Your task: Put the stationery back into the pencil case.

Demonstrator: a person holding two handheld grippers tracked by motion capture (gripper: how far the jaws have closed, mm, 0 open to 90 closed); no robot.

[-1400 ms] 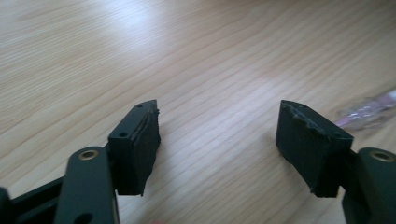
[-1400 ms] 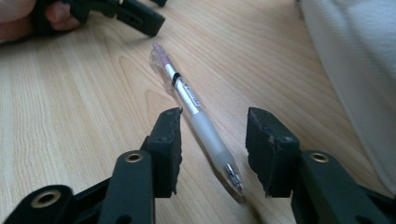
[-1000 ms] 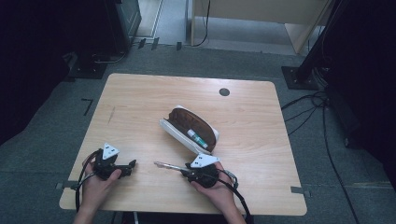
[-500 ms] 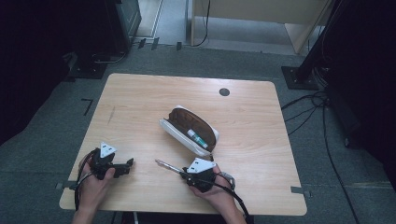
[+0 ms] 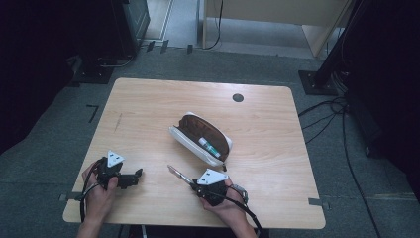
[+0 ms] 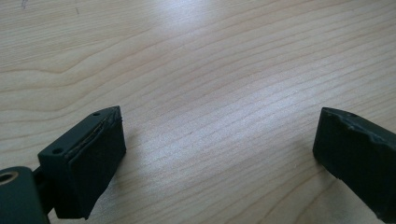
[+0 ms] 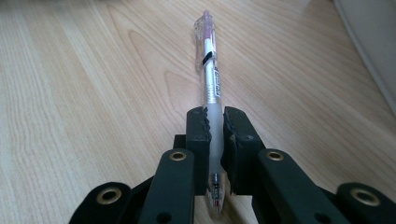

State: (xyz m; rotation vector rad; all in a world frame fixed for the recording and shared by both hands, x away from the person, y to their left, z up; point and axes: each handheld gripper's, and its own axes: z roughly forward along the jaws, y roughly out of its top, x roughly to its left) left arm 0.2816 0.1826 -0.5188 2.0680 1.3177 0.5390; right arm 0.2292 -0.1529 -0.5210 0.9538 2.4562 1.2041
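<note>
Clear pen (image 7: 210,88), gripped by right claw (image 7: 215,126), tip rearward.

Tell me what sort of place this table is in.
Probably a lab or workshop room used for recording: a bare wooden table on grey carpet, loose cables on the floor, and dark equipment stands around it.

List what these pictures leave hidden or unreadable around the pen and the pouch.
- Pen: the label print is blurred in the right gripper view; the right gripper covers the grip.
- Pouch: its raised flap hides the deeper contents in the high view.
- Pouch item: too small to identify.
</note>
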